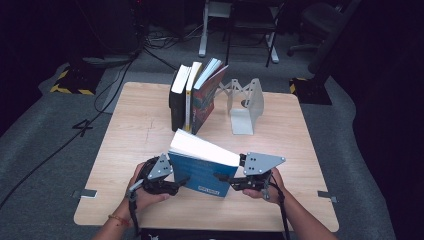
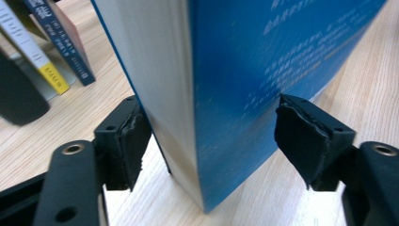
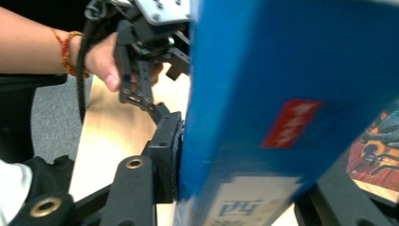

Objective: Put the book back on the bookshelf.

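Pale wooden table (image 1: pixel 135 130): thick blue paperback book (image 1: pixel 202 172) at 6 o'clock. Right gripper (image 1: pixel 227 180) pinches its spine; left gripper (image 1: pixel 181 182) spread, straddling it. Handover step; next, carry it toward shelved books (image 1: pixel 192 97) at 12.

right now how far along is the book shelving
Done: three upright books lean beside the bookend. In hand: the blue book, tilted, gripped by the right gripper; the left gripper stands open around its corner. Left: carrying it to the row.
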`<state>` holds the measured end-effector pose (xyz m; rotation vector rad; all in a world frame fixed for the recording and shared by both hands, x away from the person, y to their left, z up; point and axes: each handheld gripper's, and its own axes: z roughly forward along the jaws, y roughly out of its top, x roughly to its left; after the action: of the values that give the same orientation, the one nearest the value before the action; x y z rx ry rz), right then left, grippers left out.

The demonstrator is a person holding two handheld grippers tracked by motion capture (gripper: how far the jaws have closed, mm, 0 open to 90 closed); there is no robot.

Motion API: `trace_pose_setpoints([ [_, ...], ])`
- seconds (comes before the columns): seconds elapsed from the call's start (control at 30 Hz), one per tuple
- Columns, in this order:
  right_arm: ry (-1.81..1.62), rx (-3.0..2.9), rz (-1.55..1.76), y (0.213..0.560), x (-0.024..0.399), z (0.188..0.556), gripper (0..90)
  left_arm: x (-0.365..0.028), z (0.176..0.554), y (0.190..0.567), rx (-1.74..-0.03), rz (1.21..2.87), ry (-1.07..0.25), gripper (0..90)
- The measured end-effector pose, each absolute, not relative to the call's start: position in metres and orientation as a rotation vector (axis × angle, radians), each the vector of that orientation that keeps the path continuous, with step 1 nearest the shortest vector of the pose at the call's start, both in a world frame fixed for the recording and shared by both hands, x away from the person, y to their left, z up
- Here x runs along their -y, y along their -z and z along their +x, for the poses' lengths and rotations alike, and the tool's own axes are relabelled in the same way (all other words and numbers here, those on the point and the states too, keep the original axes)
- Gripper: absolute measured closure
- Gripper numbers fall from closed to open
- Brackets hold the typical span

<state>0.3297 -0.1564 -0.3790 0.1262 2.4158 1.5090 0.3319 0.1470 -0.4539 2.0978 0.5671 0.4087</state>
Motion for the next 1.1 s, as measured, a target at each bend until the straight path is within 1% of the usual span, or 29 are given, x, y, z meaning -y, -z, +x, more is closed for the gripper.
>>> trace_pose_setpoints([
  [0.17,-1.432,-2.422,0.159,0.374,0.159,0.322,57.0,-0.138,0.339,0.454,-0.546,2.097,-0.387,25.9],
  [0.27,-1.402,-2.429,0.194,0.371,0.164,0.321,56.9,-0.128,0.344,0.453,-0.527,2.107,-0.386,23.1],
  [0.47,-1.341,-2.458,0.259,0.364,0.175,0.324,54.4,-0.109,0.355,0.453,-0.51,2.105,-0.36,19.6],
  [0.6,-1.369,-2.48,0.301,0.352,0.185,0.327,53.1,-0.101,0.358,0.453,-0.502,2.108,-0.351,18.9],
  [0.73,-1.335,-2.527,0.341,0.342,0.184,0.33,52.1,-0.096,0.358,0.453,-0.507,2.108,-0.355,17.9],
  [0.9,-1.303,-2.575,0.387,0.338,0.176,0.335,52.6,-0.095,0.359,0.454,-0.504,2.112,-0.362,16.2],
  [1.0,-1.291,-2.59,0.412,0.339,0.173,0.338,54.3,-0.096,0.359,0.452,-0.516,2.124,-0.344,16.3],
  [1.1,-1.269,-2.581,0.43,0.338,0.17,0.338,56.7,-0.104,0.355,0.451,-0.533,2.133,-0.349,22.3],
])
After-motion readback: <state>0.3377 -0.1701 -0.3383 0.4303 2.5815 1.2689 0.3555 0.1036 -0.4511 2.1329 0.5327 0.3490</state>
